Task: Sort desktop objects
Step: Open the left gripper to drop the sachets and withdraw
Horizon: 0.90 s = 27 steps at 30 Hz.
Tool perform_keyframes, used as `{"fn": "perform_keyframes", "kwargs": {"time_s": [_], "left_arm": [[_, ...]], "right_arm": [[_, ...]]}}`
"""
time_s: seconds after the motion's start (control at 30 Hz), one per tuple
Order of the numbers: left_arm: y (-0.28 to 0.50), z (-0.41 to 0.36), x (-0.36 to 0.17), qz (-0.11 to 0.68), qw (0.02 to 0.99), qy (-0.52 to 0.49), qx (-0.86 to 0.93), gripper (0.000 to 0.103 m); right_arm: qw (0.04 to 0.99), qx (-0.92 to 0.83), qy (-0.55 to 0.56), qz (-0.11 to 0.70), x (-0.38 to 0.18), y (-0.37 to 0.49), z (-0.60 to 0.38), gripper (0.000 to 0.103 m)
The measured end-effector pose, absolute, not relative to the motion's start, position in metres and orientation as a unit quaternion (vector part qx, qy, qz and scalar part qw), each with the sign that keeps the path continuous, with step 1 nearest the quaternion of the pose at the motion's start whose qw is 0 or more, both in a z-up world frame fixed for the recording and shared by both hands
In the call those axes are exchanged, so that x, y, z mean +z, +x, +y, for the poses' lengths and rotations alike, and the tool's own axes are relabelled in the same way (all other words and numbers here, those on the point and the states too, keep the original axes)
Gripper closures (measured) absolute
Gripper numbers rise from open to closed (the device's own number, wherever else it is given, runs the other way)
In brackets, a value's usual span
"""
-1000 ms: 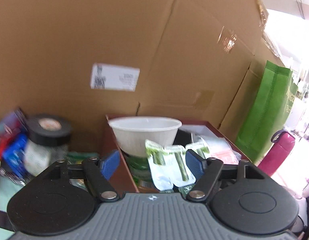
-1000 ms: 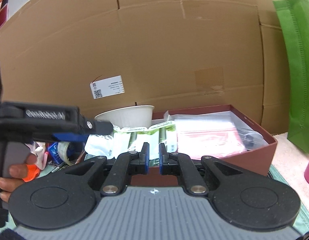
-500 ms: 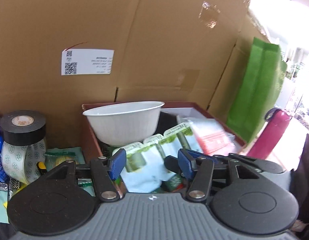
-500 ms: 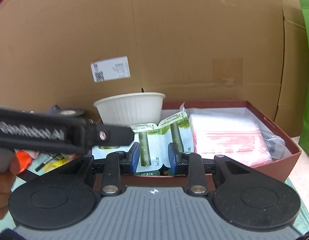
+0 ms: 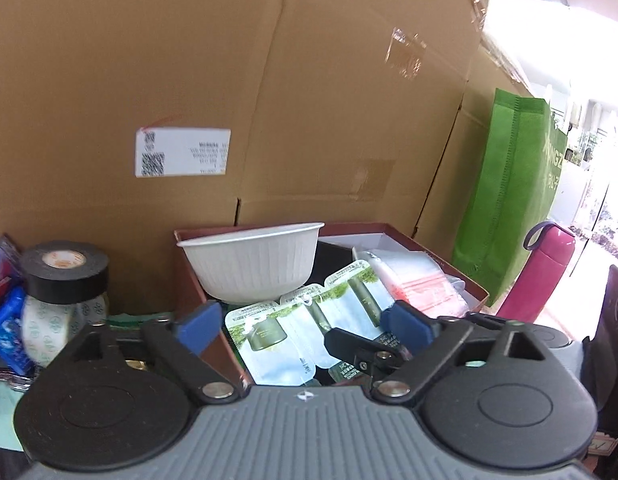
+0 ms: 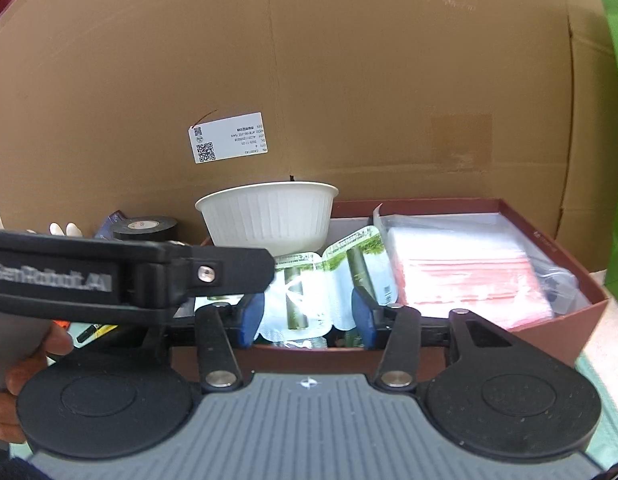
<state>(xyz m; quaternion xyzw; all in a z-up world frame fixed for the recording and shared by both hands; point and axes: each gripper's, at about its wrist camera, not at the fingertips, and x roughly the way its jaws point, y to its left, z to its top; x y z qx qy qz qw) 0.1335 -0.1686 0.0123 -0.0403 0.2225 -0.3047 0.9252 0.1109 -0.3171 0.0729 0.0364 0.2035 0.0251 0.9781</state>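
A strip of white-and-green sachets (image 5: 293, 336) lies in the dark red box (image 5: 441, 254), in front of a white ribbed bowl (image 5: 257, 264). My left gripper (image 5: 303, 324) hangs over the box's near left corner. Its jaws are opening wide, the sachets show between them, and the pads touch nothing. My right gripper (image 6: 307, 318) is at the box's front wall (image 6: 569, 332), jaws opening, with the sachets (image 6: 309, 296) beyond its pads and not pressed. One left finger (image 6: 229, 272) crosses the right wrist view.
Red-striped clear bags (image 6: 461, 276) fill the box's right half. A black tape roll (image 5: 65, 276) is stacked on a patterned roll (image 5: 45, 320) left of the box. A cardboard wall (image 5: 309, 100) stands behind, with a green bag (image 5: 513, 200) and a pink bottle (image 5: 545, 272) at right.
The right jaws went from shut to apart. The left jaws narrowed, then spread wider. The sachet strip now lies lower in the box, free of both grippers.
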Motion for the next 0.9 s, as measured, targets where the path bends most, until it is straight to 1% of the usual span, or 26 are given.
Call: {"fn": "perform_keyframes", "kwargs": {"time_s": [0.03, 0.07, 0.1, 0.13, 0.17, 0.2, 0.47, 0.63, 0.73, 0.8, 0.9], "left_arm": [[0.129, -0.167, 0.014, 0.217, 0.927, -0.037, -0.304, 0.006], [0.124, -0.165, 0.015, 0.214, 0.928, -0.034, -0.304, 0.006], [0.12, -0.163, 0.015, 0.212, 0.928, -0.031, -0.304, 0.005], [0.115, -0.162, 0.015, 0.213, 0.928, -0.028, -0.303, 0.003], [0.111, -0.16, 0.015, 0.214, 0.929, -0.025, -0.301, 0.002], [0.107, -0.158, 0.015, 0.213, 0.93, -0.024, -0.299, 0.002], [0.072, -0.144, 0.009, 0.224, 0.936, -0.022, -0.27, 0.0], [0.06, -0.133, 0.001, 0.259, 0.933, -0.025, -0.248, 0.0], [0.056, -0.126, -0.005, 0.28, 0.932, -0.021, -0.228, 0.0], [0.052, -0.122, -0.01, 0.287, 0.934, -0.01, -0.213, 0.0], [0.05, -0.116, -0.016, 0.304, 0.934, -0.001, -0.189, 0.0]], "right_arm": [[0.978, 0.022, 0.034, 0.203, 0.074, 0.108, -0.316, 0.049], [0.979, 0.022, 0.032, 0.202, 0.075, 0.104, -0.314, 0.043], [0.979, 0.022, 0.032, 0.202, 0.077, 0.1, -0.313, 0.034], [0.979, 0.021, 0.033, 0.201, 0.077, 0.096, -0.312, 0.028], [0.98, 0.018, 0.034, 0.197, 0.078, 0.092, -0.31, 0.018], [0.981, 0.015, 0.034, 0.191, 0.079, 0.087, -0.308, 0.016], [0.98, 0.007, 0.029, 0.194, 0.078, 0.055, -0.293, 0.008], [0.977, 0.007, 0.015, 0.211, 0.07, 0.042, -0.277, 0.008], [0.974, 0.009, 0.009, 0.227, 0.064, 0.038, -0.267, 0.006], [0.972, 0.012, 0.003, 0.236, 0.059, 0.035, -0.259, 0.002], [0.968, 0.017, -0.006, 0.25, 0.053, 0.03, -0.248, 0.002]]}}
